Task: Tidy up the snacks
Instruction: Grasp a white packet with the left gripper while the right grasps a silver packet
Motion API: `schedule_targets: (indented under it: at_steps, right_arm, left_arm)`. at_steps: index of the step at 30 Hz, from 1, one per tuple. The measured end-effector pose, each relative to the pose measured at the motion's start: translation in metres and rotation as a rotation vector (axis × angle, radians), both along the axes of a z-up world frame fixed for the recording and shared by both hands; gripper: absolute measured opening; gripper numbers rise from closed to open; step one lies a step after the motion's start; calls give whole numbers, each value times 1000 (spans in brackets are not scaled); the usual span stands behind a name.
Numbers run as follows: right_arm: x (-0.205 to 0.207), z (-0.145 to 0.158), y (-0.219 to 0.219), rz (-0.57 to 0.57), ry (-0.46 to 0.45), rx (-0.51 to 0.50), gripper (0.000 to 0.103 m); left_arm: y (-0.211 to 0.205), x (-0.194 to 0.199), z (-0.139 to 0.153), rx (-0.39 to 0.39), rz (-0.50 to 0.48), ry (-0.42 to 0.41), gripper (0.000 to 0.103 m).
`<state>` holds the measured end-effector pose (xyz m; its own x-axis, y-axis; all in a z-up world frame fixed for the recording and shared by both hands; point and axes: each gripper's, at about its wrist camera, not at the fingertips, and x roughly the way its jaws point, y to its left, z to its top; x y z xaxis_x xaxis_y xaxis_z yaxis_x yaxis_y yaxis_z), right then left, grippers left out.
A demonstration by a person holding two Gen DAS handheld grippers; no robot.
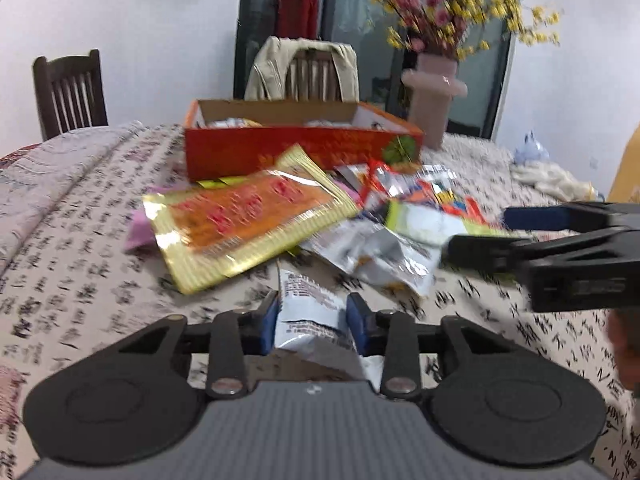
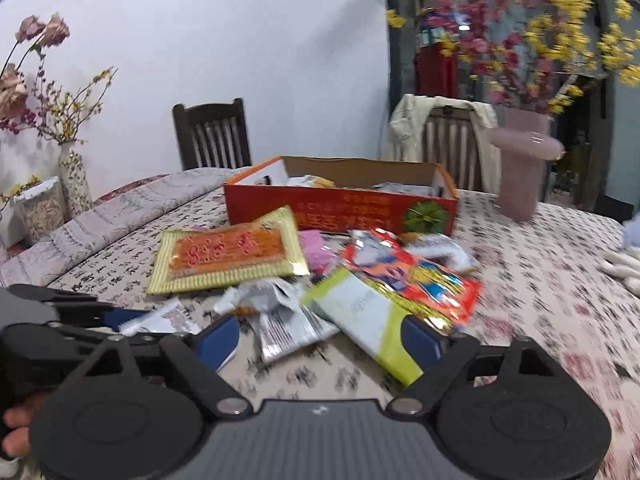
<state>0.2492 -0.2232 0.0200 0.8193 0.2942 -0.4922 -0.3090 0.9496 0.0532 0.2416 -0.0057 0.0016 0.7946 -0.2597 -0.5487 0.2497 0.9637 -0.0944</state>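
My left gripper point(image 1: 312, 320) is shut on a white snack packet point(image 1: 310, 312), held just above the table; it also shows at the left of the right wrist view point(image 2: 160, 320). My right gripper point(image 2: 320, 340) is open and empty, its fingers either side of a silver packet point(image 2: 280, 320) and a green-and-white packet point(image 2: 360, 320). It shows at the right of the left wrist view point(image 1: 480, 232). A large gold-and-orange packet point(image 1: 244, 220) lies in front of the open red box point(image 1: 300, 148), which holds a few packets. A red-and-orange packet point(image 2: 416, 276) lies in the pile.
A pink vase point(image 2: 524, 168) with flowers stands behind the box on the right. Two dark chairs point(image 2: 212, 134) stand at the far edge, one with a beige jacket point(image 1: 264, 68). A small patterned vase point(image 2: 74, 176) and a jar sit far left. White cloth point(image 1: 552, 176) lies far right.
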Motion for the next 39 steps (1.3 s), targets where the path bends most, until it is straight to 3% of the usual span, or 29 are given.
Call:
schedule_targets:
  at_steps: [10,13,16,18,31,39]
  right_arm:
    - [74,-17,65,119,81,-54,83]
    - [87,-27,79,118,98,-106,78]
    - [89,-34,83,116,94,-130,66]
    - [86,-33,82,118,90,-126,47]
    - [25,8,25,43,-50,-71,46]
    - [-25,13,-19,4,-73,-49,46]
  left_arm:
    - [58,6,13,-90,106,10,19]
    - [65,7,18,-96,120,-7,17]
    - [66,7,20,-97,117,-7,16]
    - [62,6,22,-98,113,-14,15]
    - [14,-19,46,-68,6,-66,12]
    - [-20,-36,60,-38,-41,-89,12]
